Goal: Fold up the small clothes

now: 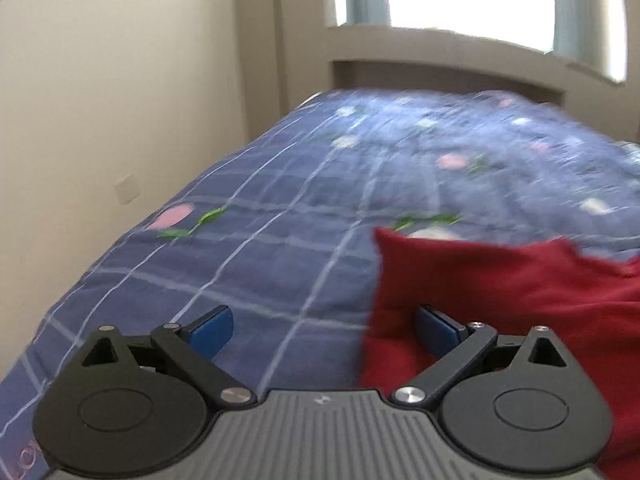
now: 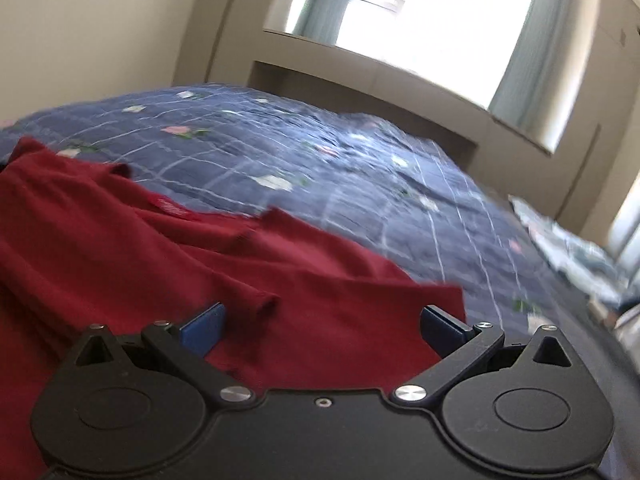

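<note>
A dark red, soft knit garment (image 2: 168, 248) lies spread and rumpled on a blue quilted bedspread with white grid lines and small flower prints (image 1: 256, 264). Both frames are motion-blurred.

The right gripper (image 2: 322, 326) has its blue-padded fingers spread wide with nothing pinched; red cloth lies directly under and ahead of the gap. A folded ridge of the fabric (image 2: 256, 304) sits just beyond the left pad, and a free corner of the garment (image 2: 452, 296) lies just past the right pad. From this view the cloth runs away to the upper left, so its long axis looks diagonal across the bed.

The left gripper (image 1: 324, 330) is also released, jaws wide, holding nothing. Here the red garment (image 1: 500, 288) lies to the right: its near vertical edge falls between the two fingers, the right pad over cloth, the left pad over bare bedspread.

Judged from this, the right hand sits squarely over the garment and the left only at its side edge, so the left likely needs to shift rightward before any pinch.
</note>
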The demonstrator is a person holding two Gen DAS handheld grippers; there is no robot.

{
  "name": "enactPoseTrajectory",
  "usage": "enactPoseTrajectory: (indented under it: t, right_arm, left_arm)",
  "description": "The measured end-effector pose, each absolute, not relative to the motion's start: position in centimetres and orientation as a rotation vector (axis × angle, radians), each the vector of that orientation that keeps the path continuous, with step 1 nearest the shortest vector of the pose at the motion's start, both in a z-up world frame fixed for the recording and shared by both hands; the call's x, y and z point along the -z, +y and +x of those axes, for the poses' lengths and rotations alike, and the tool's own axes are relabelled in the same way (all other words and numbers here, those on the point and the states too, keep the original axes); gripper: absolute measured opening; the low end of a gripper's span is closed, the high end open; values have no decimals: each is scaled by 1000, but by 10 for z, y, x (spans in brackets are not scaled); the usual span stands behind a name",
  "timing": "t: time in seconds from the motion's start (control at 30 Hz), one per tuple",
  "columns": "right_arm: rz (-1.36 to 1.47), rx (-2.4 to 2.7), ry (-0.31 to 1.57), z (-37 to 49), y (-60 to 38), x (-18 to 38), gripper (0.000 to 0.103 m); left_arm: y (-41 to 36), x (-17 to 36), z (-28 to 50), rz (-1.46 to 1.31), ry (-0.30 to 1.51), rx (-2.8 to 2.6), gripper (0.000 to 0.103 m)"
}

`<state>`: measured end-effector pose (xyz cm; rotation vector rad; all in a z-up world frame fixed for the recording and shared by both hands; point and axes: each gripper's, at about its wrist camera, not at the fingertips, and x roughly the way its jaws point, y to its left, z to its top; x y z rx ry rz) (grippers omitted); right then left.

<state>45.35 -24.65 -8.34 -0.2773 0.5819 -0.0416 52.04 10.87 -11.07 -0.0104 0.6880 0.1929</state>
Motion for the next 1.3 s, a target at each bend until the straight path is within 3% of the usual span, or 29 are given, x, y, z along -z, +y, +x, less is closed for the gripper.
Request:
enactPoseTrajectory:
  t: [0.17,0.37,0.57,0.7,0.97,1.3]
  right_arm:
    - [-166,28,581,455,-264,82,102]
    - [-123,68,572,434,-277,75,102]
    - [-59,114,638,438,-290,81,102]
    - [-23,88,582,417,-292,72,102]
    - [21,-5,660,373,-296,58,102]
    - [9,-118,700,238,-290,40,102]
  left_arm:
    - [121,112,520,-80,705,-222,100]
    - [126,92,511,-171,575,-242,102]
    - [123,109,545,-150,715,-304,102]
    - [116,103,535,-121,677,-335,101]
    - [114,77,461,-217,644,-260,102]
    - [111,61,311,-290,736,96,102]
